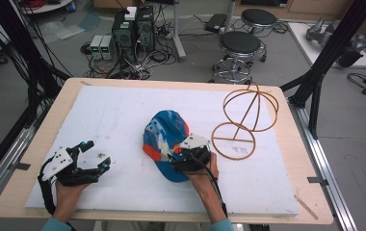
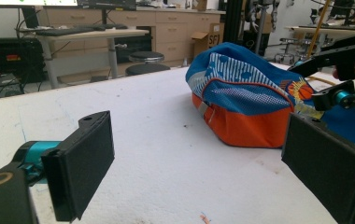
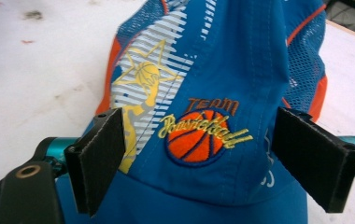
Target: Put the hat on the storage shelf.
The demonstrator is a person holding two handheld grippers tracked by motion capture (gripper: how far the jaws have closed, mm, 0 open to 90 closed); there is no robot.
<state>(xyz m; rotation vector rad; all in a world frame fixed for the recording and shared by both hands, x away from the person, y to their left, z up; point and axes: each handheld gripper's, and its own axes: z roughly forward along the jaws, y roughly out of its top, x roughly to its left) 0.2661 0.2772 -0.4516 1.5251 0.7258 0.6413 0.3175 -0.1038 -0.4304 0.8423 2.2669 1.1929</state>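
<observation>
A blue and orange basketball cap lies in the middle of the white board, brim toward the person. My right gripper hovers over the cap's front, just above the brim. In the right gripper view its jaws stand open on either side of the cap, flanking the stitched basketball badge, and the right gripper holds nothing. My left gripper rests open on the board, well to the left of the cap. The left gripper looks across bare board at the cap.
A hat stand of bent wooden hoops stands right of the cap, its round base on the white board. The wooden table's edge runs close on the right. Stools and computer gear sit on the floor beyond the table.
</observation>
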